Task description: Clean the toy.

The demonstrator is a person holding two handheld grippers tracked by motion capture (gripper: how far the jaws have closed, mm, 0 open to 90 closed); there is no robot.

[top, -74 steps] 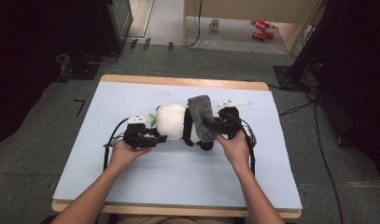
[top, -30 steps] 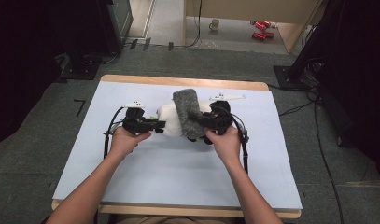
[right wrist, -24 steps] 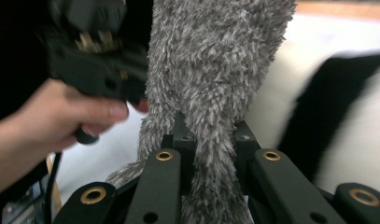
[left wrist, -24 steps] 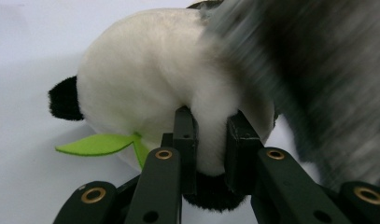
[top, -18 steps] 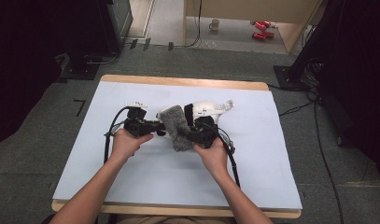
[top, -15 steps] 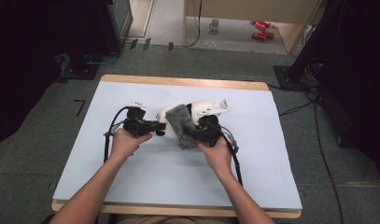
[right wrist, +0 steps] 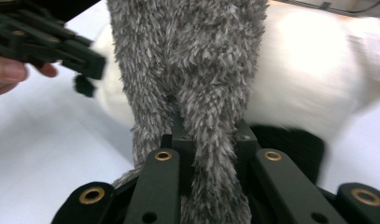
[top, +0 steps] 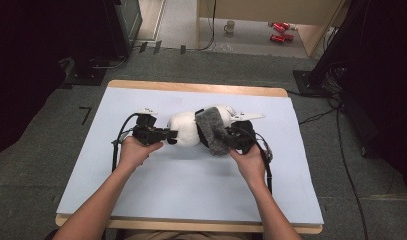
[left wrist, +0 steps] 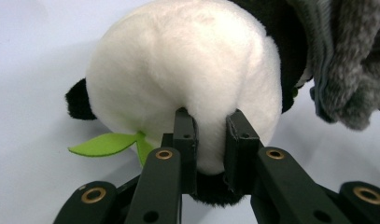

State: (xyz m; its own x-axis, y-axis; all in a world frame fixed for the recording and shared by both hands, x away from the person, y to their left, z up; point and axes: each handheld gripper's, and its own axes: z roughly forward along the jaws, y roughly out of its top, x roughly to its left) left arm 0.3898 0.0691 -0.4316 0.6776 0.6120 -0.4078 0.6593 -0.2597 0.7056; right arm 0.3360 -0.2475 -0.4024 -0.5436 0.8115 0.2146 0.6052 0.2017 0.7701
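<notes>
Black gripper (left wrist: 208, 154), brass-ringed screws

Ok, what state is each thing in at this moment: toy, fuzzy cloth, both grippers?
Panda plush: lying on the table, head pinched.
Grey fuzzy cloth: draped over the panda's body.
Left gripper: shut on the panda's head.
Right gripper: shut on the cloth.

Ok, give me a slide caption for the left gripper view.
Left tongs pinch the plush panda's white head beside its green leaf; grey fuzzy cloth drapes at right.

The plush panda (left wrist: 187, 84) is white with black patches and a green leaf (left wrist: 103, 143). The fuzzy cloth (right wrist: 197, 70) is grey. The bench (top: 191, 185) is pale blue.
</notes>
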